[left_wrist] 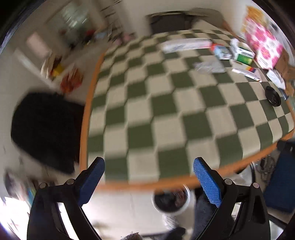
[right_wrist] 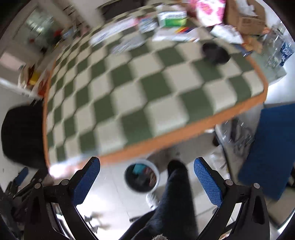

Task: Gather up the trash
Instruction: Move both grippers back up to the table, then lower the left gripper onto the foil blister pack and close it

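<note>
Both views are motion-blurred. My left gripper (left_wrist: 149,177) is open and empty over the near edge of a green-and-white checkered table (left_wrist: 166,118). My right gripper (right_wrist: 147,177) is open and empty over the same table's orange-trimmed near edge (right_wrist: 166,140). A white round bin (left_wrist: 173,201) with trash inside stands on the floor below the edge; it also shows in the right wrist view (right_wrist: 142,177). Trash lies at the table's far side: a crumpled clear wrapper (left_wrist: 210,67), a black lid (left_wrist: 272,96), small cartons (left_wrist: 241,52) and a long white box (left_wrist: 186,45).
A black chair (left_wrist: 46,129) stands left of the table. A blue panel (right_wrist: 271,147) is at the right. A pink-patterned box (left_wrist: 263,44) and a cardboard box (right_wrist: 245,16) sit at the table's far right. The person's dark-clothed leg (right_wrist: 177,199) is beside the bin.
</note>
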